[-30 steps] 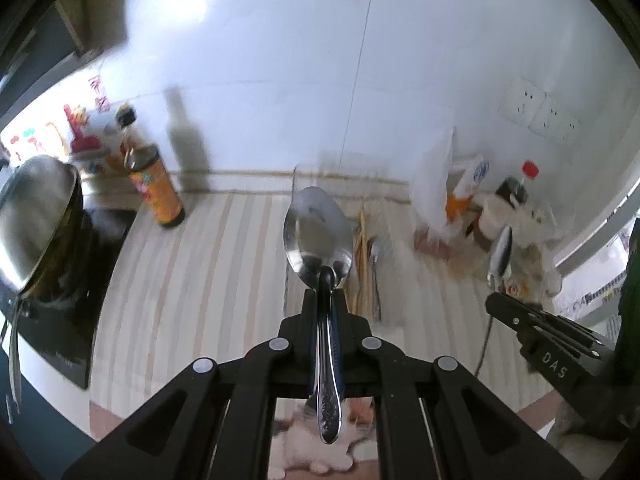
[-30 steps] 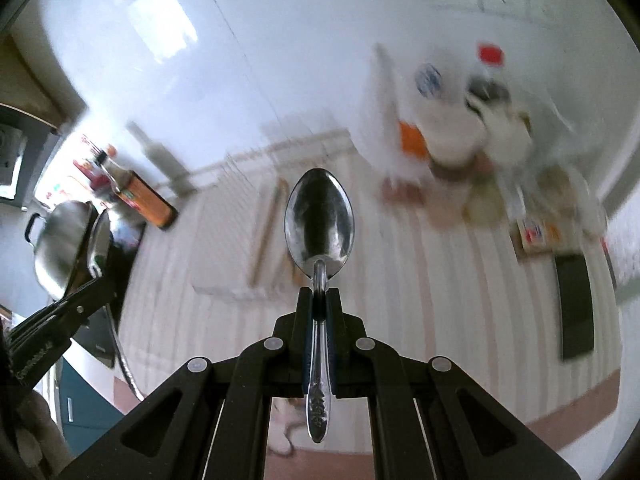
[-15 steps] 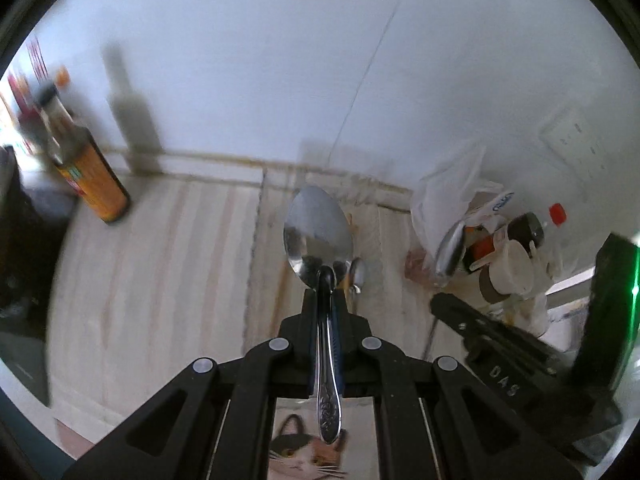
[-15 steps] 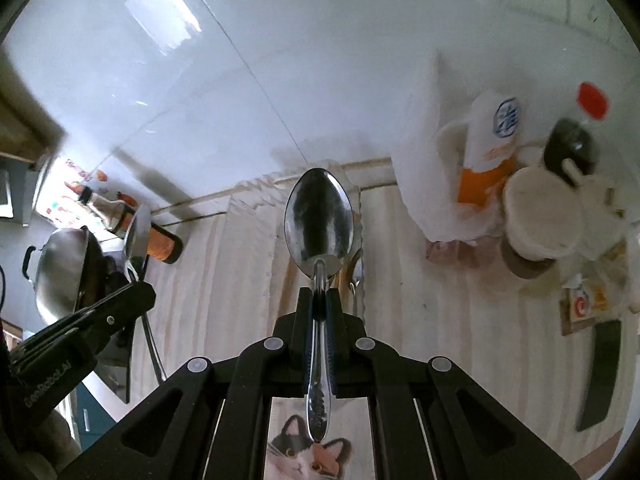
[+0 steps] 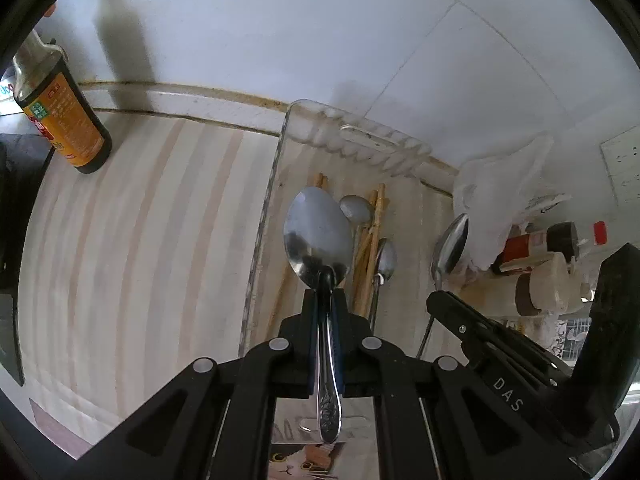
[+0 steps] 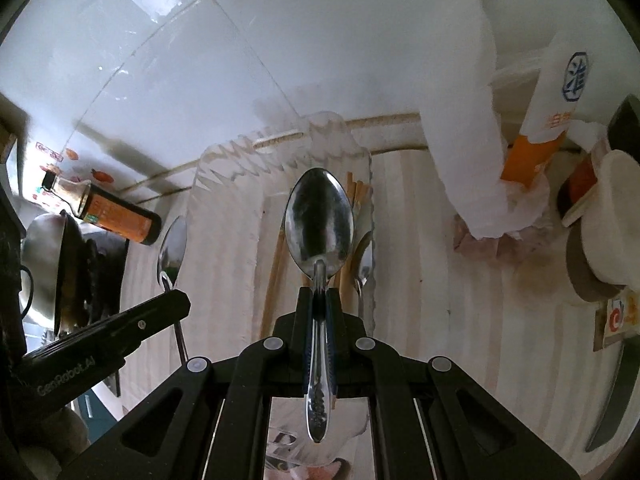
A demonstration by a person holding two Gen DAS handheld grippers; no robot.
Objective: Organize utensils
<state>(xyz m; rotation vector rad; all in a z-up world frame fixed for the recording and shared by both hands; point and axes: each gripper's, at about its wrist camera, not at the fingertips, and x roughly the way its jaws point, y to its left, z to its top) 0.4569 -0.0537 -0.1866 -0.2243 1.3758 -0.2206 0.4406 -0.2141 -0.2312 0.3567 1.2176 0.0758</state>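
Steel spoons fill both our grippers: left gripper (image 5: 326,296) pinches one spoon (image 5: 318,236), right gripper (image 6: 319,294) another spoon (image 6: 320,224), above the clear tray (image 5: 276,160) holding chopsticks (image 5: 374,240). Sauce bottle (image 5: 66,120) stands well left.

A striped counter (image 5: 132,240) holds a clear tray (image 5: 276,184) right under the gripper, a brown bottle (image 5: 66,120) far to its left, and jars (image 5: 544,284) to its right.
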